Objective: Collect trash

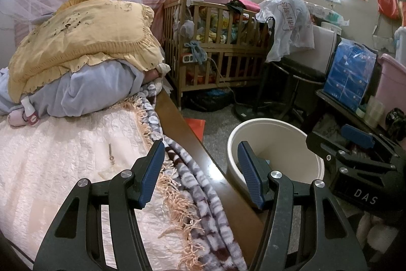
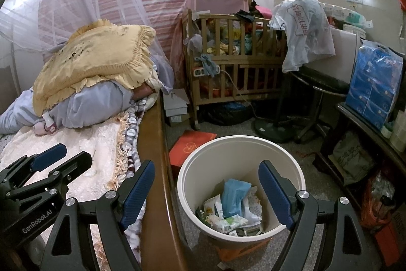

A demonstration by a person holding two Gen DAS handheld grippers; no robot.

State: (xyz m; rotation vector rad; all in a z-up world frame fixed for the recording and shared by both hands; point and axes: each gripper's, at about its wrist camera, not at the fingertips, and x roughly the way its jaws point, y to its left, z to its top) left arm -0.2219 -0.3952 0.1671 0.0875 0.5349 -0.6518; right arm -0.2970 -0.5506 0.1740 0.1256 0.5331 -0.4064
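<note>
A cream round bin point(image 2: 192, 169) stands on the floor beside the bed's wooden side rail point(image 2: 154, 144). Inside it lie several wrappers and a blue packet point(image 2: 232, 197). My right gripper point(image 2: 206, 191) hovers over the bin with its jaws wide apart and nothing between them. In the left wrist view the same bin point(image 1: 276, 128) sits just right of the rail. My left gripper point(image 1: 199, 172) hangs over the bed's edge, jaws apart and empty. Each gripper shows at the edge of the other's view.
The bed carries a pale quilt point(image 1: 63, 144), a fringed patterned blanket point(image 1: 192, 184) and a pile of bedding under a yellow cover point(image 1: 83, 42). A wooden crib point(image 2: 236, 60), a black stool point(image 2: 319, 85), a red box point(image 2: 190, 144) on the floor and a dark shelf point(image 2: 355, 123) crowd the room.
</note>
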